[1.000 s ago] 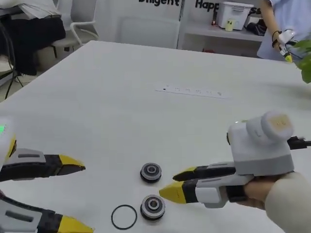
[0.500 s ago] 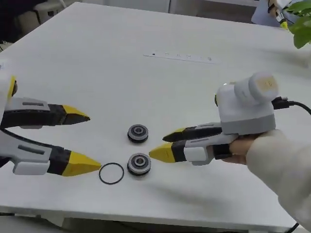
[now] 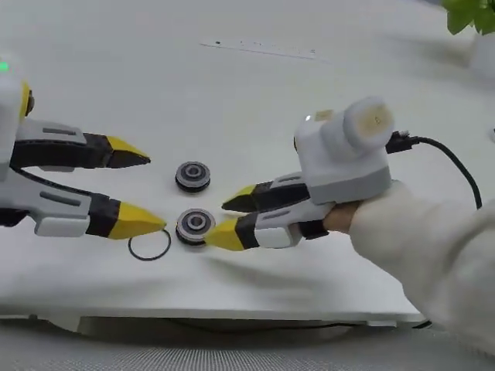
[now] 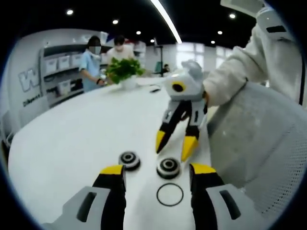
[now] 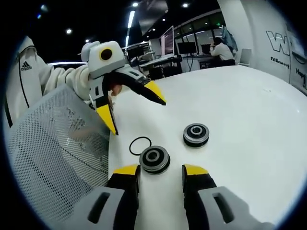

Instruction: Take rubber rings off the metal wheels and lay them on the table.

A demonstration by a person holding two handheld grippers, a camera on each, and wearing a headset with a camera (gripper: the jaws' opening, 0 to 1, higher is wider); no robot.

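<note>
Right gripper (image 3: 216, 224): jaws stood moderately apart and held nothing. Its lower yellow tip lay right against the near wheel (image 3: 195, 224); we could not tell whether it touched. In the right gripper view that wheel sat just ahead of the gap between the two tips, a little off centre.

Left gripper (image 3: 153, 192): jaws spread wide, also empty, pointing toward the right gripper across the two wheels. Its lower tip hung just beside the near wheel and over the loose rubber ring (image 3: 149, 245).

We noted the loose ring lying flat on the white table (image 3: 309, 100), just beside the near wheel on the left gripper's side. The far wheel (image 3: 192, 175) lay flat a little beyond. Both wheels showed a dark outer band.

A pale sleeve (image 3: 418, 239) came in behind the right gripper, and a black cable (image 3: 456, 166) trailed from its back.
</note>
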